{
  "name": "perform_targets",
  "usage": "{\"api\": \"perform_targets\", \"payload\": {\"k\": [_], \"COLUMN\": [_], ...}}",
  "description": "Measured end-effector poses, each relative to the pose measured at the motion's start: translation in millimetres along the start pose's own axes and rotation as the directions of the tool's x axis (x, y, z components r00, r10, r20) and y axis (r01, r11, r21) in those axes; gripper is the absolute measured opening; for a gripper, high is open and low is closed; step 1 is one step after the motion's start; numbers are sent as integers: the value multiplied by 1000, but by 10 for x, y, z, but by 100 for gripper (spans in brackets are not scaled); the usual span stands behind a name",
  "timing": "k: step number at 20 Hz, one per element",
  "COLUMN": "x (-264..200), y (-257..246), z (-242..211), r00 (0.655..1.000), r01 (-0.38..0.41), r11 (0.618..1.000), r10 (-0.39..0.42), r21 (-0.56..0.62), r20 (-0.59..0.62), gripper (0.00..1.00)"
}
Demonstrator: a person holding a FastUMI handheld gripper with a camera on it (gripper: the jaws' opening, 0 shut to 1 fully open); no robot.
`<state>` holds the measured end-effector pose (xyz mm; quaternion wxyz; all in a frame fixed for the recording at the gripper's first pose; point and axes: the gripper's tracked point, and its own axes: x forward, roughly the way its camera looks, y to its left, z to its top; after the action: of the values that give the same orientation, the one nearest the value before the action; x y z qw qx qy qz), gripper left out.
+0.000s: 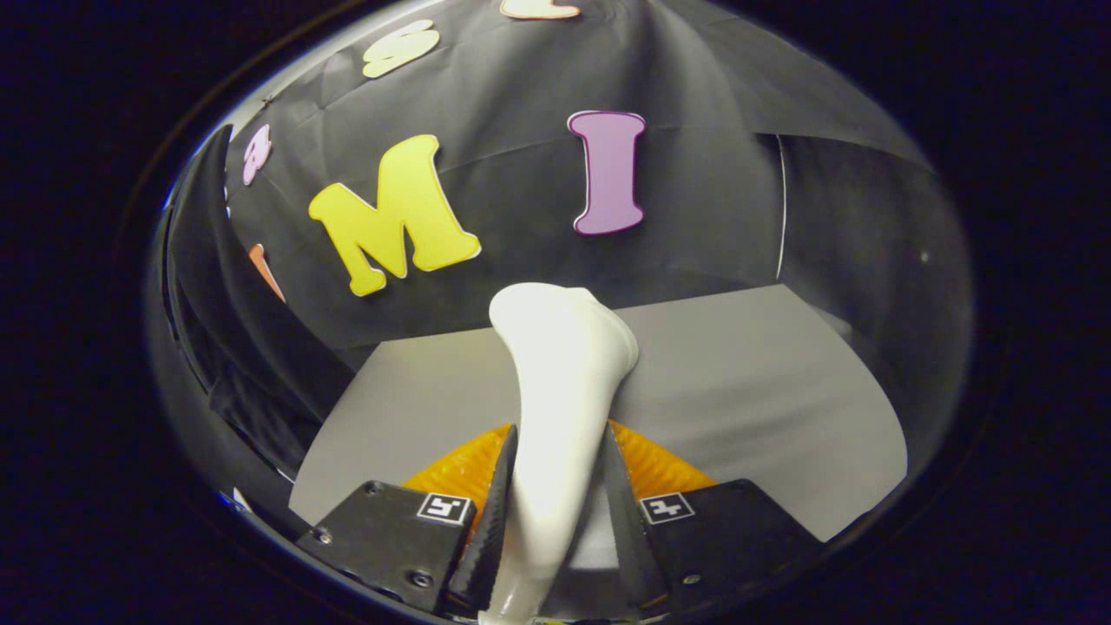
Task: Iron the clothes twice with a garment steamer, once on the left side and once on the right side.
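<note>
**A:** Between the two fingers, what did the gripper (550,512) have?

**B:** It held the garment steamer (562,391), a white one. Both fingers (496,512) pressed on its slim handle from either side, so the jaws stood pinched on it rather than spread. The handle rose from between them and widened into a flared head just ahead of the fingertips, tilted a little to one side.

**A:** Was anything under it?

**B:** A grey table (764,399) lay beyond and below the steamer. Behind the fingers, close on both sides of the handle, a ribbed orange part (464,469) showed; what it belonged to could not be told.

**A:** Any brand or writing on the steamer?

**B:** None that could be read. Its visible surface was plain white. The only markings were two small square black-and-white tags (444,508), one on each finger mount, bearing coded patterns, not words.

**A:** And the clothes?

**B:** A dark hanging shape (234,312) stood off to one side of the table, against the black cloth wall (521,174). Whether it was a garment could not be told.
</note>
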<state>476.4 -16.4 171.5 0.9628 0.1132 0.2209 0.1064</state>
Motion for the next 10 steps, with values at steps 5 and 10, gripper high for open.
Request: {"api": "perform_targets", "payload": {"k": [5,10], "x": [-12,-302], "y": [139,303], "z": [12,125], "r00": [1000,995], "r01": [-10,-14], "r11": [998,999], "r10": [10,10], "r21": [64,45], "r20": [2,97], "gripper": [40,36]}}
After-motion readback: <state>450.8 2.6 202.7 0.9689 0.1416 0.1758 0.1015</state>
